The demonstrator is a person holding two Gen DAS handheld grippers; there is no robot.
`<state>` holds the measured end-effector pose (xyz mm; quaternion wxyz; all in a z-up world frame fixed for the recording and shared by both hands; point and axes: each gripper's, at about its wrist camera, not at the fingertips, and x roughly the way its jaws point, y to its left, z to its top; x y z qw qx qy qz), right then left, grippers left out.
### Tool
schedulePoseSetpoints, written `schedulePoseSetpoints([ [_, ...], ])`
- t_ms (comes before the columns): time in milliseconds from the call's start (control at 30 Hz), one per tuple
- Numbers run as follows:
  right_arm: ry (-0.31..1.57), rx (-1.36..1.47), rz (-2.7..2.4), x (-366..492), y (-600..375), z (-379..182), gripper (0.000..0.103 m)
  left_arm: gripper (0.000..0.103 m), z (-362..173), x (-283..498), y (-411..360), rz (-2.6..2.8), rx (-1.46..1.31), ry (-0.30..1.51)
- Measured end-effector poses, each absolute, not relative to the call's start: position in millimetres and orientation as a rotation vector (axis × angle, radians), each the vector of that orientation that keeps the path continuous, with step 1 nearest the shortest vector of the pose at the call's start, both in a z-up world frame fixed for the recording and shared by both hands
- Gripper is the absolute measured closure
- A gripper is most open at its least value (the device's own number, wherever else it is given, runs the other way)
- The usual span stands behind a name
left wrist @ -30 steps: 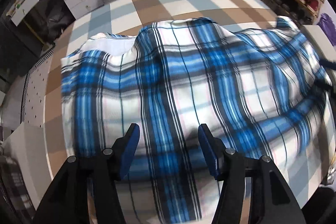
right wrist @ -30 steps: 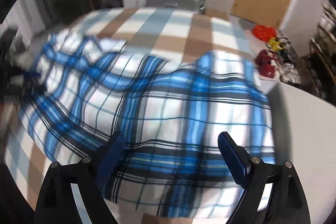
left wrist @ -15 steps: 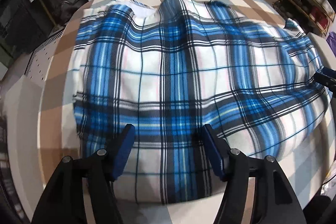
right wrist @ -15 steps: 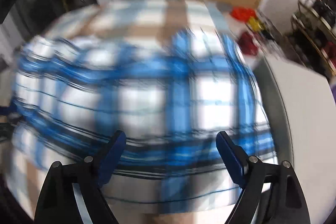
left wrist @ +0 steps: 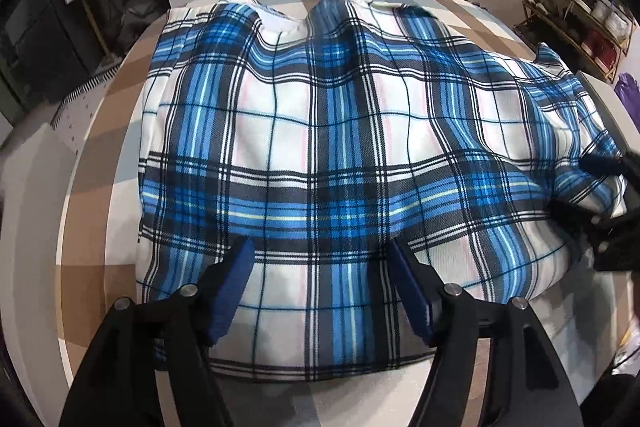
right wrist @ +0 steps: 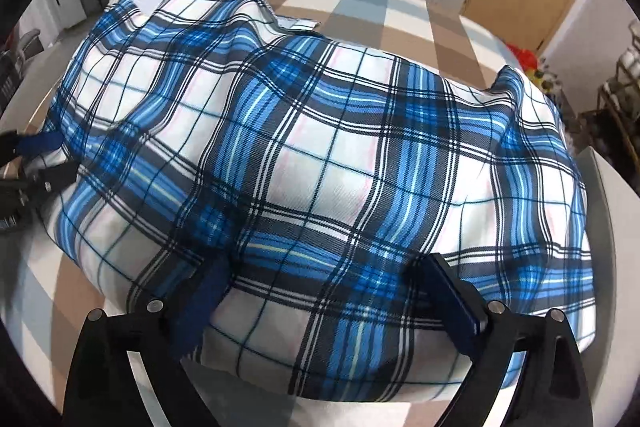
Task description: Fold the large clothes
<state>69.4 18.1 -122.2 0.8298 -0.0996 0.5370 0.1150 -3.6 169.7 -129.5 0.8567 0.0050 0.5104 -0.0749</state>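
Blue-white woven plaid garment (left wrist: 320,155) rumpled on checked tablecloth (left wrist: 92,195), left hand-held gripper (left wrist: 320,259) and right hand-held gripper (right wrist: 324,275) opening astride it.

Bright even indoor light, soft shadows, sharp centre, strong fisheye bending, dark vignetted corners, slight edge blur

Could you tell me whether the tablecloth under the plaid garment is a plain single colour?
No, the tablecloth under the plaid garment is checked in brown, pale blue and white squares.

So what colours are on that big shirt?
The shirt is white plaid with blue bands and thin black lines, clearest in the left wrist view.
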Motion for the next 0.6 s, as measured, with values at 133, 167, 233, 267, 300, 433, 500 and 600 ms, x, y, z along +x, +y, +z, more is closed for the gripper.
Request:
schedulePoseSetpoints([
  [133, 1.078, -0.109, 0.266, 90.7, 18.2, -92.9, 0.006, 0.034, -131.0, -2.6, 166.2, -0.152, 0.035, 1.057],
  [167, 1.073, -0.095, 0.266, 99.1, 20.5, -88.4, 0.006, 0.033, -131.1, -1.7, 166.9, -0.153, 0.029, 1.057],
  [233, 1.073, -0.071, 0.256, 122.8, 31.9, -82.2, 0.006, 0.032, -130.3, -4.7, 167.8, -0.15, 0.028, 1.058],
  [267, 1.082, -0.067, 0.25, 131.1, 39.8, -81.3, 0.006, 0.032, -130.7, -2.2, 168.6, -0.152, 0.027, 1.061],
  [300, 1.089, -0.059, 0.245, 138.5, 44.7, -81.8, 0.006, 0.032, -130.5, -1.9, 168.8, -0.155, 0.026, 1.061],
  [433, 1.219, -0.06, 0.204, 163.9, 67.2, -112.8, 0.006, 0.032, -131.5, 3.9, 171.5, -0.176, 0.03, 1.062],
  [500, 1.24, -0.088, 0.184, 171.5, 72.1, -129.4, 0.003, 0.032, -132.2, 5.7, 172.8, -0.185, 0.031, 1.063],
  [600, 1.254, -0.063, 0.214, 175.8, 65.4, -134.6, 0.0, 0.031, -132.5, 6.2, 172.7, -0.197, 0.041, 1.063],
])
